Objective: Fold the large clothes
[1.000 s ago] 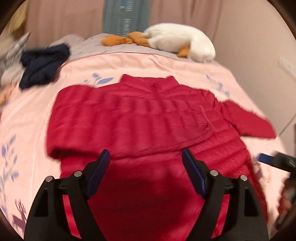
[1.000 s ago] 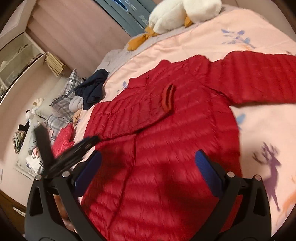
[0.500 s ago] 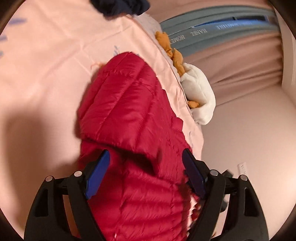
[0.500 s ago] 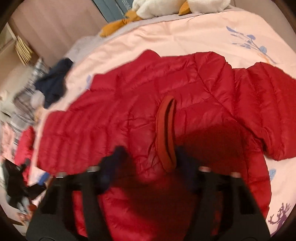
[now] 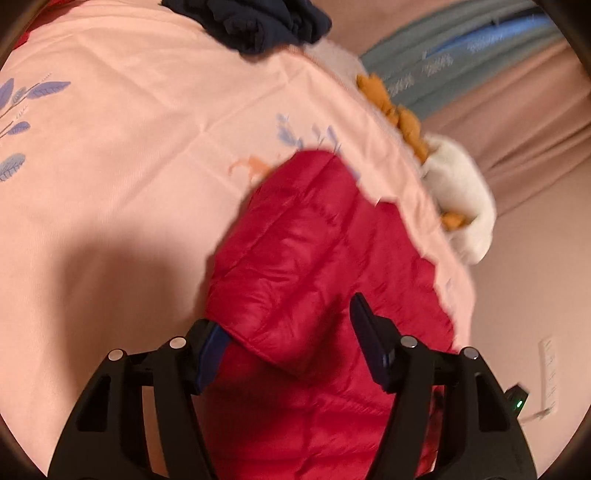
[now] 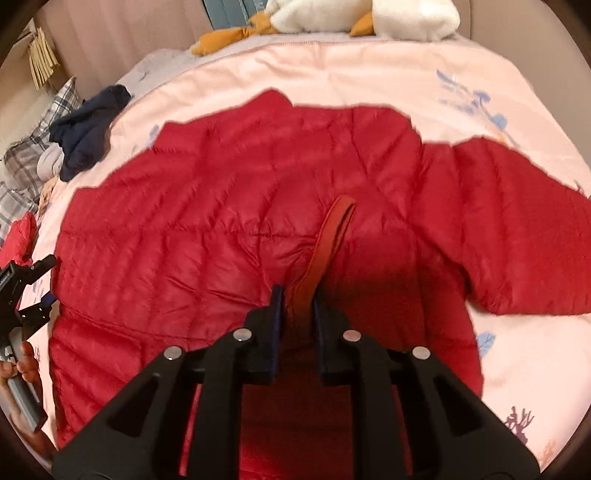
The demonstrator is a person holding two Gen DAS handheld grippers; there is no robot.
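A red quilted jacket (image 6: 229, 221) lies spread on the pink duvet (image 6: 369, 81), one sleeve folded across its body. My right gripper (image 6: 298, 299) is at that sleeve's orange-red cuff (image 6: 332, 236); its jaws are closing and the pads pinch the cuff's near end. My left gripper (image 5: 288, 332) is at the jacket's (image 5: 314, 251) side, straddling a folded edge. Its jaws are closing with the fabric between them, and a gap still shows at the right pad. The left gripper (image 6: 26, 291) also shows at the far left of the right wrist view, held by a hand (image 6: 22, 365).
A dark navy garment (image 6: 88, 133) lies at the bed's far left, with plaid bedding (image 6: 22, 162) beyond it. A white plush toy (image 6: 369, 14) with orange feet sits at the head of the bed. The wall (image 5: 535, 277) runs close along one side.
My right gripper came down over the folded sleeve and closed from wide open onto the cuff. My left gripper rolled, moved to the jacket's side edge, and its jaws narrowed.
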